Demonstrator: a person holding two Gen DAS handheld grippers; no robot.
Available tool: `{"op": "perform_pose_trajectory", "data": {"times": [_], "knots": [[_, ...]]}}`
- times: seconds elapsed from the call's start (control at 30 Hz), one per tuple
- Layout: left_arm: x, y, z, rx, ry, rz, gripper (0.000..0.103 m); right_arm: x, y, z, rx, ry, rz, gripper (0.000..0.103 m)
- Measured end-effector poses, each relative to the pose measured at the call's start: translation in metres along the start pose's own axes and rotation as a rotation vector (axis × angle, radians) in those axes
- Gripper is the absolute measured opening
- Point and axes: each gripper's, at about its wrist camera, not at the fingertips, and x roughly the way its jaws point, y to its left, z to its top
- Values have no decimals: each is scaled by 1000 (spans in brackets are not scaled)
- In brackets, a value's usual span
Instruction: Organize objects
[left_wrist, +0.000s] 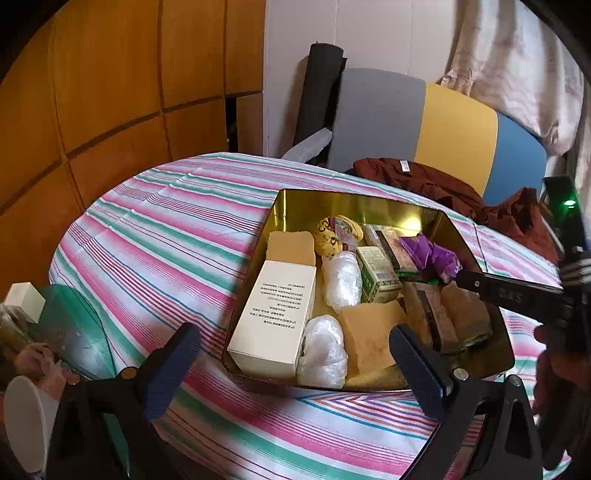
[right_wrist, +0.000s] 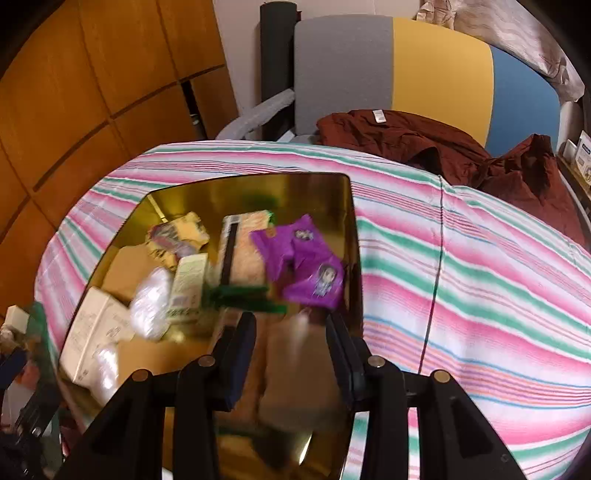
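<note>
A gold metal tin (left_wrist: 332, 201) sits on the striped tablecloth and holds a cream box (left_wrist: 275, 319), tan blocks (left_wrist: 365, 328), white plastic-wrapped bundles (left_wrist: 341, 277), a green-printed small box (left_wrist: 378, 273), a purple packet (left_wrist: 432, 254) and brown wrapped blocks (left_wrist: 465, 310). My left gripper (left_wrist: 295, 363) is open and empty over the tin's near edge. My right gripper (right_wrist: 291, 350) is open over the tin (right_wrist: 258, 188), its fingers either side of a brown block (right_wrist: 295, 369), near a green stick (right_wrist: 243, 295) and the purple packet (right_wrist: 306, 266). The right gripper also reaches in from the right in the left wrist view (left_wrist: 465, 278).
A dark red garment (left_wrist: 454, 192) lies at the table's far edge against a grey, yellow and blue chair (left_wrist: 424, 122). A green lid (left_wrist: 70, 325), a small white box and a white cup (left_wrist: 26, 424) are at the left. Wooden cabinets stand behind.
</note>
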Motion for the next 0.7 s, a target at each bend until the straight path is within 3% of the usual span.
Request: {"op": "perform_pose_trajectory", "data": {"times": [0.27,0.7], "knots": [[0,3,-1,4,16,48,103,-26,18,-15,-20,-14,23,40],[-1,16,6,49,88,135,103,-50,54,-31,-32,-14,-28,48]]}}
